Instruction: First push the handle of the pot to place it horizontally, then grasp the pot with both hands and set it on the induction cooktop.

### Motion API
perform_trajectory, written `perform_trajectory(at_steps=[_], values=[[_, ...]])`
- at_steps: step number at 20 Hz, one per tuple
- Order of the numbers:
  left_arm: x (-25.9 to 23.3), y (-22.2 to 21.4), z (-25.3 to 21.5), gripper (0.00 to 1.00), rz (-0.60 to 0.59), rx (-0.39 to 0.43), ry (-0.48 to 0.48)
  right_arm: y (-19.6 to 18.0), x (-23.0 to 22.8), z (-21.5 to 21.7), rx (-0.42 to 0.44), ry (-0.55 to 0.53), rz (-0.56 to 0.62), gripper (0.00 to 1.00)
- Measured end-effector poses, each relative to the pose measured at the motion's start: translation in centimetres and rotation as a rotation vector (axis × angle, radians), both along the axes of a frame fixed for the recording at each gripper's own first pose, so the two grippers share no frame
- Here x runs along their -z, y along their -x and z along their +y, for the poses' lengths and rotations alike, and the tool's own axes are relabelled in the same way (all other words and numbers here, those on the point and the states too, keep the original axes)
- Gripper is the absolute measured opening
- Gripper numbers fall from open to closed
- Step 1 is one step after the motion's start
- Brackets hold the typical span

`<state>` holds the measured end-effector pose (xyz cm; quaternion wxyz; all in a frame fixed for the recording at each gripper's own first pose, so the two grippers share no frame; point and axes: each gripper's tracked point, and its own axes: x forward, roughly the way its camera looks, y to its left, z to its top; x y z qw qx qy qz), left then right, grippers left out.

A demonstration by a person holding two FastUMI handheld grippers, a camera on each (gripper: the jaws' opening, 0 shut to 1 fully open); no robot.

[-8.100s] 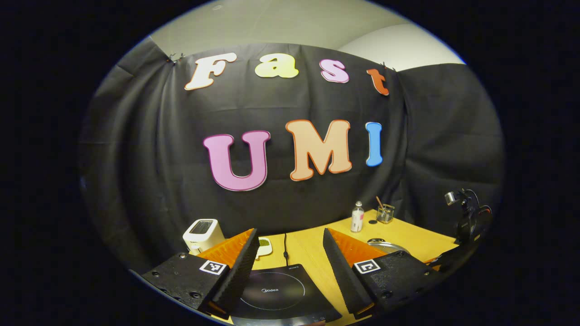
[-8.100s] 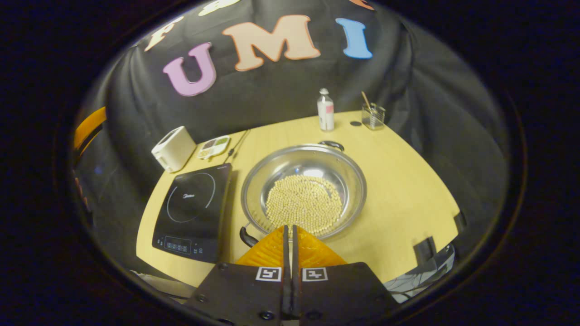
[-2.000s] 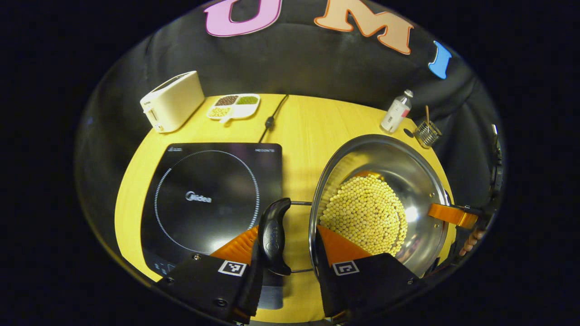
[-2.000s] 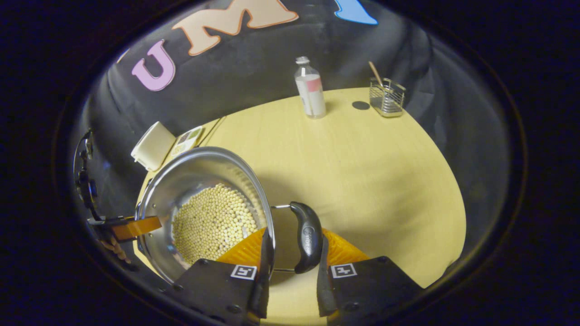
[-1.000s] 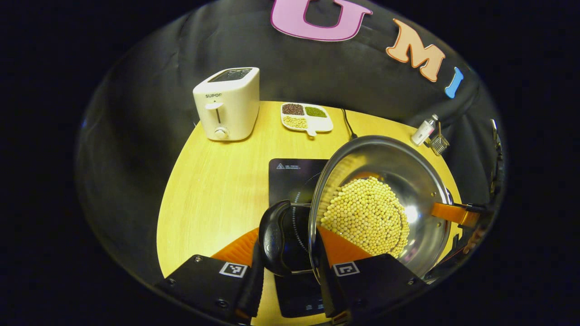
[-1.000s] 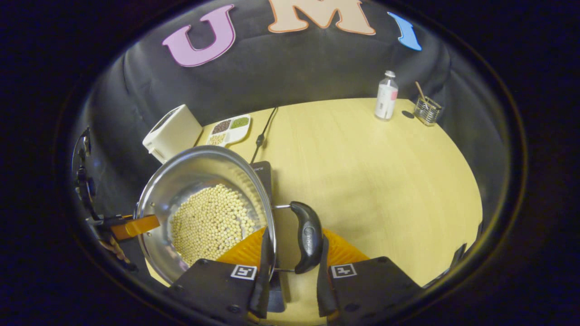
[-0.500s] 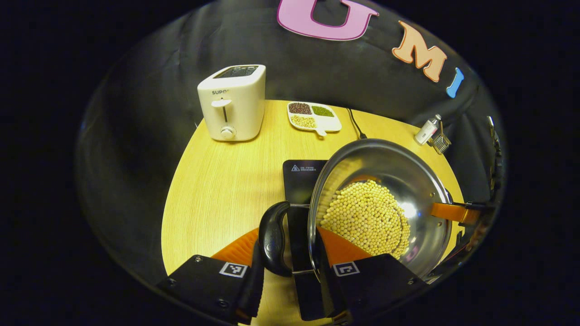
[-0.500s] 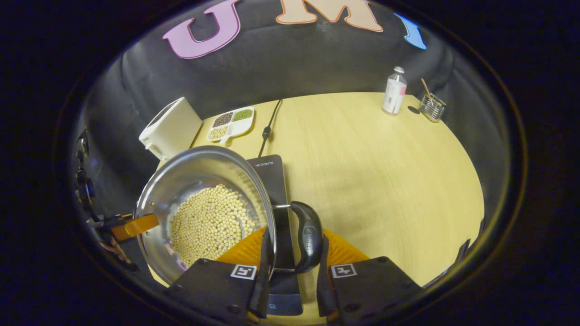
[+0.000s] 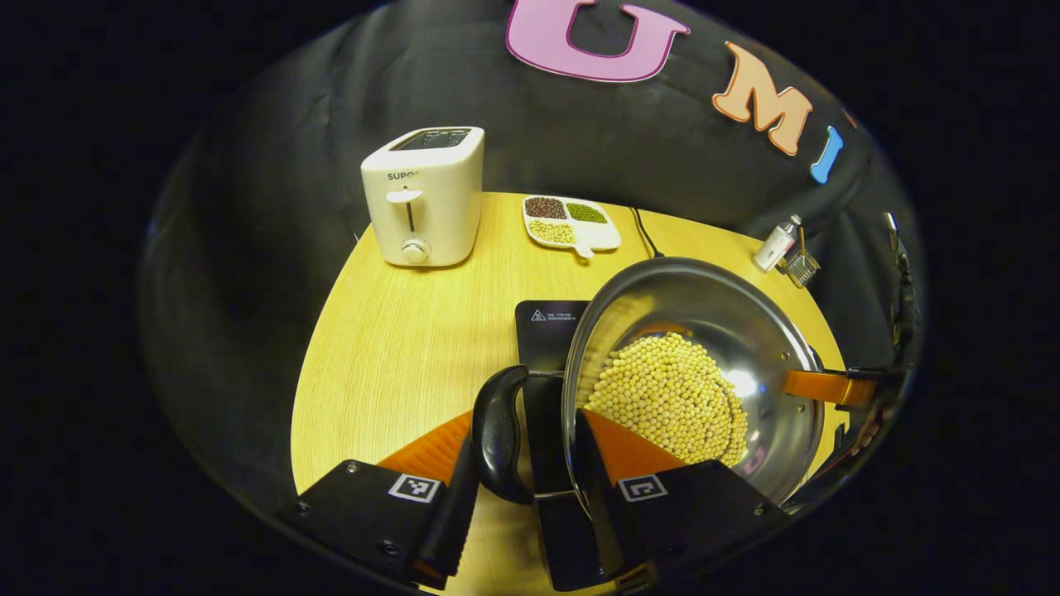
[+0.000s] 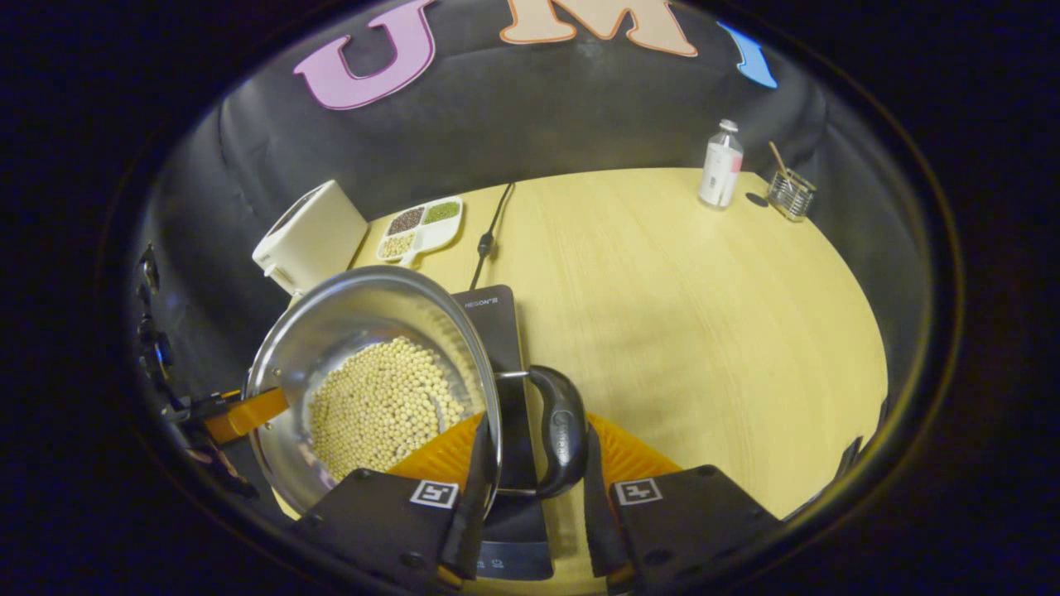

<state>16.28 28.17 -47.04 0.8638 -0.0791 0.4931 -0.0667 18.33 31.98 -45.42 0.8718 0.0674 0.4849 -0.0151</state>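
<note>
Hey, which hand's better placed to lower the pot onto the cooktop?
Both alike: the left gripper straddles the left handle, the right gripper the right handle, and the pot is over the cooktop.

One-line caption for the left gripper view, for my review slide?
Left gripper straddling the pot's rim and black handle, the bean-filled pot sitting over the induction cooktop, toaster behind.

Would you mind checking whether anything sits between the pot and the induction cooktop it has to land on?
Nothing visible does. The pot of beans, gripped at both handles, is over the induction cooktop, whose visible surface is bare. The toaster and bean dish stand behind it.
</note>
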Motion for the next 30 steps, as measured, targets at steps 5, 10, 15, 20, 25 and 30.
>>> perform_trajectory(at_steps=[5, 10, 15, 20, 25, 30], values=[[-0.1, 1.8, 0.2, 0.88, 0.018, -0.024, -0.008, 0.0, -1.1, -0.5, 0.009, 0.011, -0.035, 0.61], [-1.8, 1.8, 1.3, 0.89, -0.044, -0.068, -0.052, 0.1, -2.4, -1.7, 0.027, -0.015, -0.064, 0.79], [-3.9, 1.9, 2.0, 0.92, -0.108, -0.086, -0.107, 0.7, -3.9, -2.6, 0.029, -0.015, -0.106, 0.92], [-6.6, 2.4, 1.5, 0.92, -0.17, -0.073, -0.153, 2.4, -5.2, -5.1, 0.049, -0.03, -0.143, 0.97], [-10.2, 4.9, -1.3, 0.92, -0.222, -0.117, -0.192, 4.3, -5.7, -9.7, 0.062, -0.096, -0.167, 0.97], [-10.3, 11.4, -9.5, 0.92, -0.181, -0.134, -0.184, 8.3, -5.2, -18.0, 0.033, -0.097, -0.161, 0.97]])
